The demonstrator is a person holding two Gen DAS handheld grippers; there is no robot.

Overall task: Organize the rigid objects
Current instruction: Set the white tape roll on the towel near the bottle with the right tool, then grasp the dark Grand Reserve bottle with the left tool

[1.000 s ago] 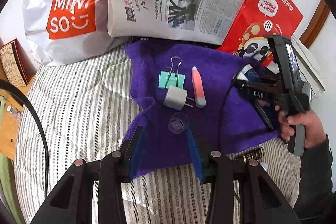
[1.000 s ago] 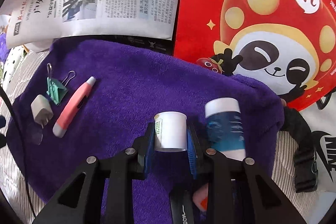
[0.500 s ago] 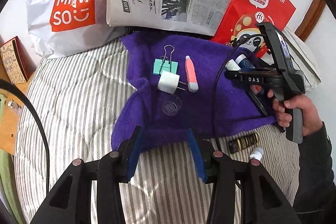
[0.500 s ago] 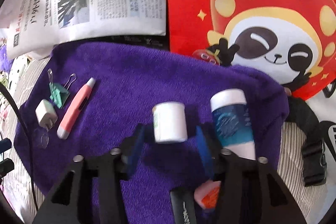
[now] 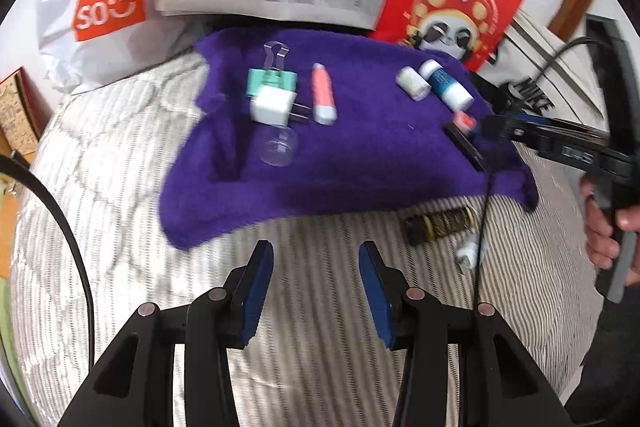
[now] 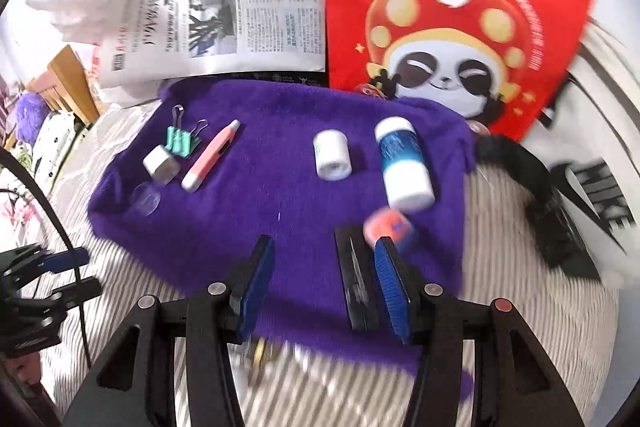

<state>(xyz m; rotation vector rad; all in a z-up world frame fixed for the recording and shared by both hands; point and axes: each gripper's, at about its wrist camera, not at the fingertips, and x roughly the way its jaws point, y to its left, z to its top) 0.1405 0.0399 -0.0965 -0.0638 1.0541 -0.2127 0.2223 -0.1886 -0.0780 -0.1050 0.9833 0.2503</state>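
While the small white bottle (image 6: 332, 160) lies on its side on the purple towel (image 6: 280, 219), your right gripper (image 6: 323, 275) hangs over the towel's near edge with its jaws parted and nothing pinched between the blue pads. A black flat object (image 6: 356, 279) on the towel runs just inside the right pad; whether they touch is unclear. Just right of the white bottle on the towel lies a blue-labelled bottle (image 6: 404, 163), and nearer you a small orange piece (image 6: 387, 227). Toward the towel's left end sit a pink pen-like tool (image 6: 210, 163), a green binder clip (image 6: 182, 143), a white plug adapter (image 6: 161, 165) and a clear disc (image 6: 146, 201). Your left gripper (image 5: 316, 291) is also parted and empty, over the striped bedding (image 5: 120, 227) short of the towel's near edge.
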